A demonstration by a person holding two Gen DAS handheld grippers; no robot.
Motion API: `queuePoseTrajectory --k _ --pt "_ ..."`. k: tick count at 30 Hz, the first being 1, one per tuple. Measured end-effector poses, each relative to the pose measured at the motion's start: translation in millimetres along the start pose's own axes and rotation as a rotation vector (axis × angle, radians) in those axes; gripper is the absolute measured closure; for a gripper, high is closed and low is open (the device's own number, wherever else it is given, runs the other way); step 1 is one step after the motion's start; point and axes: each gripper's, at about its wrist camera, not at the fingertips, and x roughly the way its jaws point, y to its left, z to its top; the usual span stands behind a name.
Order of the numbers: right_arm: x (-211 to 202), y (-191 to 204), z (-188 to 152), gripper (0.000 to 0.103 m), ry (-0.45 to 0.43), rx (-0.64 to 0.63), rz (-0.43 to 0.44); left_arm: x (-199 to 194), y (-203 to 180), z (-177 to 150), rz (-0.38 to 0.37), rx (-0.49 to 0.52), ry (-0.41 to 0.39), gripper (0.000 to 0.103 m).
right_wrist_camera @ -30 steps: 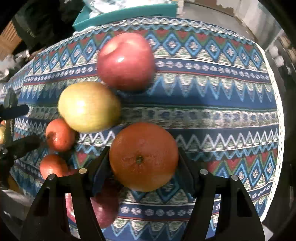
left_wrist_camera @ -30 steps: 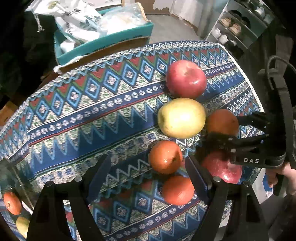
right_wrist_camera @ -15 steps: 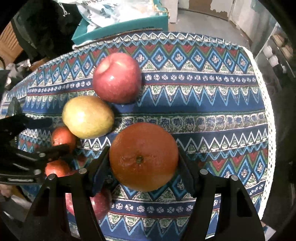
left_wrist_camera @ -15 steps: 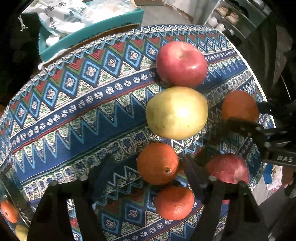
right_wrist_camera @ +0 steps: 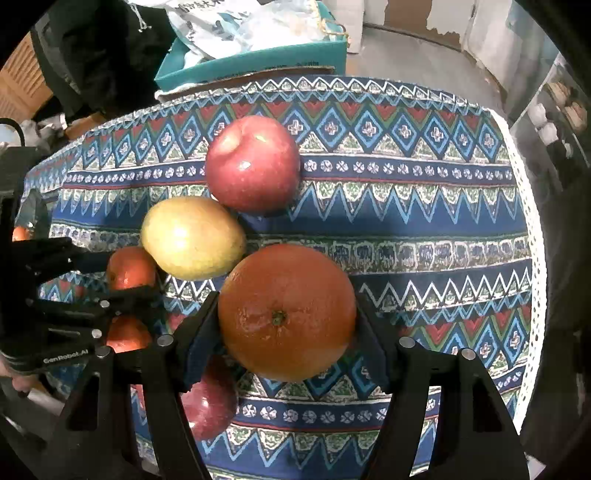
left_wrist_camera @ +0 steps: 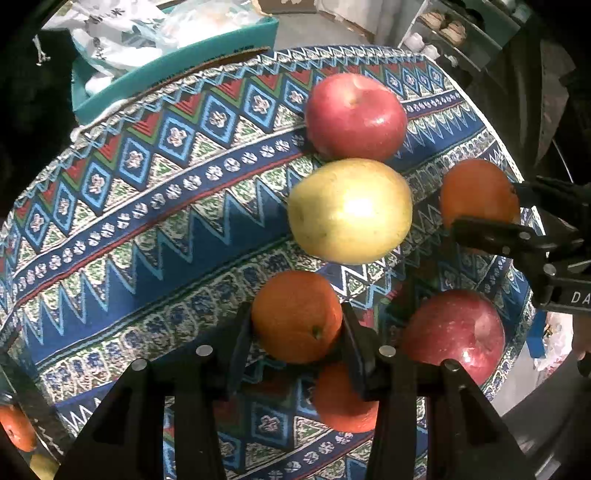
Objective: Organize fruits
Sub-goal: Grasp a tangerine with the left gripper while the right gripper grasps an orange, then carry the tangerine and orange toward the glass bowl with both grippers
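Note:
On the patterned tablecloth (left_wrist_camera: pixel 147 229) lie a red apple (left_wrist_camera: pixel 355 117), a yellow apple (left_wrist_camera: pixel 349 210), a second red apple (left_wrist_camera: pixel 456 332) and a small orange (left_wrist_camera: pixel 343 402). My left gripper (left_wrist_camera: pixel 295 332) is shut on another small orange (left_wrist_camera: pixel 297 316). My right gripper (right_wrist_camera: pixel 286 325) is shut on a large orange (right_wrist_camera: pixel 287 312) and holds it above the cloth; it also shows in the left wrist view (left_wrist_camera: pixel 478 192). The right wrist view shows the red apple (right_wrist_camera: pixel 253 162), the yellow apple (right_wrist_camera: pixel 192 242) and the left gripper's orange (right_wrist_camera: pixel 131 267).
A teal box (right_wrist_camera: pixel 255 62) with plastic bags stands behind the table's far edge. Shelves (left_wrist_camera: pixel 454 29) stand at the right. The cloth's white edge (right_wrist_camera: pixel 532 258) marks the table's right side. A wide stretch of cloth lies left of the fruits.
My left gripper has moved forward and closed on the small orange. My right gripper has lifted the large orange up and away from the other fruits.

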Motion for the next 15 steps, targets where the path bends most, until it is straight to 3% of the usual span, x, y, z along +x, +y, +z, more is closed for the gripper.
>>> queuePoseTrajectory --k 15 --pt "-26.5 23.5 14.8 0.034 -0.062 -0.06 0.012 -50.2 13.7 -10.3 0.025 -0.015 -0.087 0.057"
